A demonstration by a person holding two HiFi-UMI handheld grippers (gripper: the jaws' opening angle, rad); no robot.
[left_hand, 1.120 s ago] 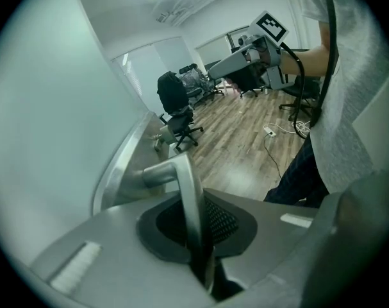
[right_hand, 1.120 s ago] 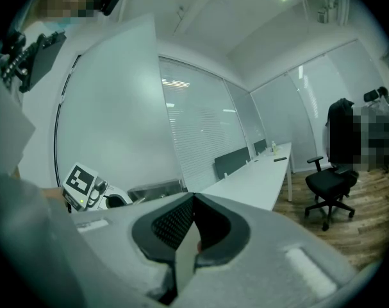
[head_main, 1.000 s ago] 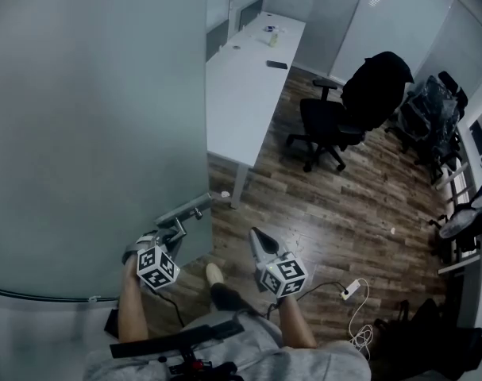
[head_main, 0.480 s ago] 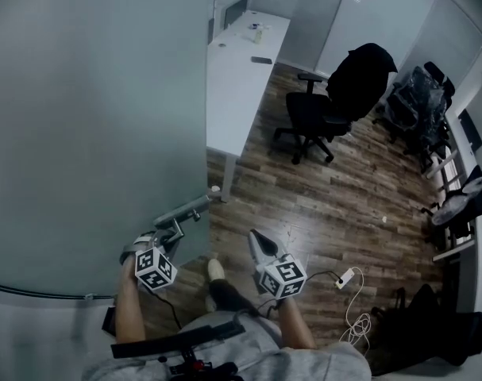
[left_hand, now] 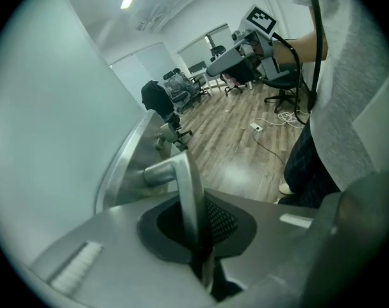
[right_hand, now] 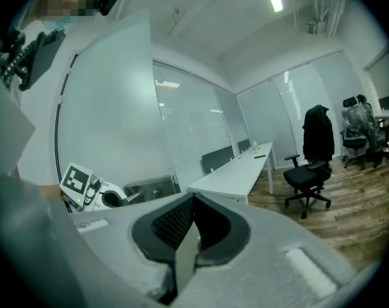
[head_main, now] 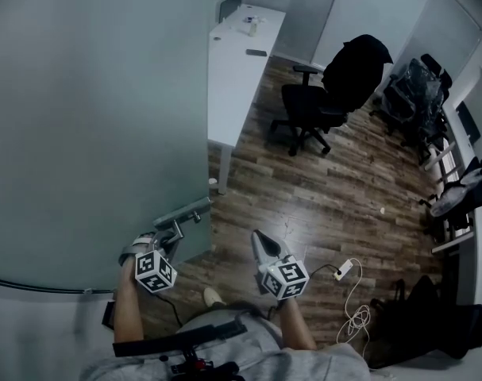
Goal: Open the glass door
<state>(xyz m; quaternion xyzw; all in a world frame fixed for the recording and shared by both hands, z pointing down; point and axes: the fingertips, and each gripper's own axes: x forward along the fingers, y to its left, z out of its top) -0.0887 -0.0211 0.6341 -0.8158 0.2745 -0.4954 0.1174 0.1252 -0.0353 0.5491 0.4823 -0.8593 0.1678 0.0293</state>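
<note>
- Two claws in play, but only the left claw (head_main: 171,230) matters: it's clamped on the silver metal lever handle (left_hand: 185,191), pads pinching the bar near its free end.
- That handle sits on the big frosted glass door (head_main: 90,133), low down, close to the door's free vertical edge. In the head view the lever's long axis runs roughly level, from the left claw up and right toward that edge.
- So the task's thing is already in the grip, straight ahead of the left claw. My guess is the coming move is just swinging the door by the lever.
- Right claw (head_main: 258,238) is pressed together on nothing, hanging over the brown wood plank floor (head_main: 304,205), beside the door edge and clear of the handle.
- Door looks partly open to me, since the room shows past its edge.
- Around: long white bench (head_main: 233,70) just past the door edge, black office chair (head_main: 320,101) further out, white power strip (head_main: 346,267) on the floor to the right. The bench looks closest to the swing path; I can't tell if it'd actually get hit.
</note>
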